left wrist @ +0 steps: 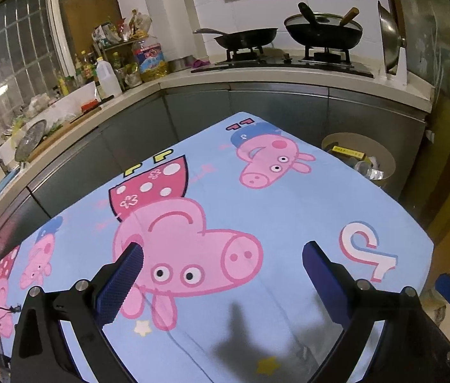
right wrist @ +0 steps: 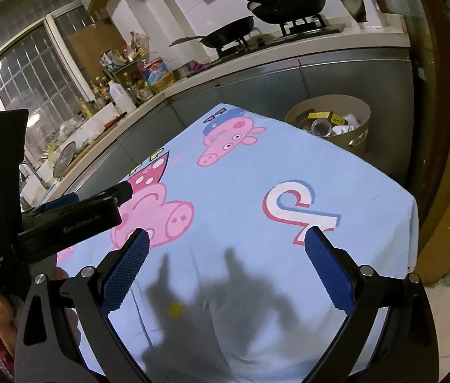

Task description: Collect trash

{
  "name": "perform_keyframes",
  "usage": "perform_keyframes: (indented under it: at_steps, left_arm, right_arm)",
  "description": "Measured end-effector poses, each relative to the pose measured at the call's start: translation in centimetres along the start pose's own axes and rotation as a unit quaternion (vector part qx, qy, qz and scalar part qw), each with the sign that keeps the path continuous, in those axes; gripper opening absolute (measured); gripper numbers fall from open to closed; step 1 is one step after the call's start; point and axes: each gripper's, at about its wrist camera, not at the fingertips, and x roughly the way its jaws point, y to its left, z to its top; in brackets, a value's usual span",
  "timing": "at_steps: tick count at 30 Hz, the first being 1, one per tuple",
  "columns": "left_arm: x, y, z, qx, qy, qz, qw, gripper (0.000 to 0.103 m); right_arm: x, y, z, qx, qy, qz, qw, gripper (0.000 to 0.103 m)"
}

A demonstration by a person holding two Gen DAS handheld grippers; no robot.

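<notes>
Both claws, left gripper [left wrist: 221,255] and right gripper [right wrist: 226,239], hover spread and empty above the bare tablecloth [left wrist: 288,210]. Trash fills the bin [right wrist: 355,134] beyond the table's far right corner; collecting looks finished, so withdraw.

Both my wrist cameras hung close above the cloth-covered bench [left wrist: 288,210], facing the stove [left wrist: 282,60], the right view set further right; both shared the bin [right wrist: 330,118].
</notes>
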Motion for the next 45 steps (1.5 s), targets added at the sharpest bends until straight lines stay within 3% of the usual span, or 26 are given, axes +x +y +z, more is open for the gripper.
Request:
perform_keyframes:
  at_steps: [5, 15, 25, 33, 41, 45]
  left_arm:
    - [0.1, 0.5, -0.1, -0.007, 0.005, 0.012, 0.9999, 0.099]
    - [-0.6, 0.6, 0.6, -0.005, -0.008, 0.03, 0.9995, 0.099]
    - [-1.0, 0.5, 0.9, -0.003, -0.01, 0.036, 0.9993, 0.099]
    - [-1.1, 0.6, 0.9, -0.004, -0.007, 0.03, 0.9995, 0.099]
    - [-1.2, 0.4, 0.1, -0.011, 0.005, 0.016, 0.9998, 0.099]
    - [-1.1, 0.2, -0.3, -0.013, 0.015, 0.007, 0.9998, 0.099]
  right_arm:
    - [0.5, 0.1, -0.3, -0.004, 0.013, 0.01, 1.0, 0.097]
    - [-0.4, -0.4, 2.0, 0.002, 0.0, 0.011, 1.0, 0.097]
    - [-0.8, -0.5, 1.7, 0.015, -0.007, 0.013, 1.0, 0.097]
    - [-0.5, 0.1, 1.2, 0.007, -0.001, 0.014, 1.0, 0.097]
    - [-1.7, 0.6, 1.2, -0.003, -0.041, -0.009, 0.999, 0.097]
    - [-1.6, 0.5, 1.1, 0.0, -0.041, -0.013, 0.999, 0.097]
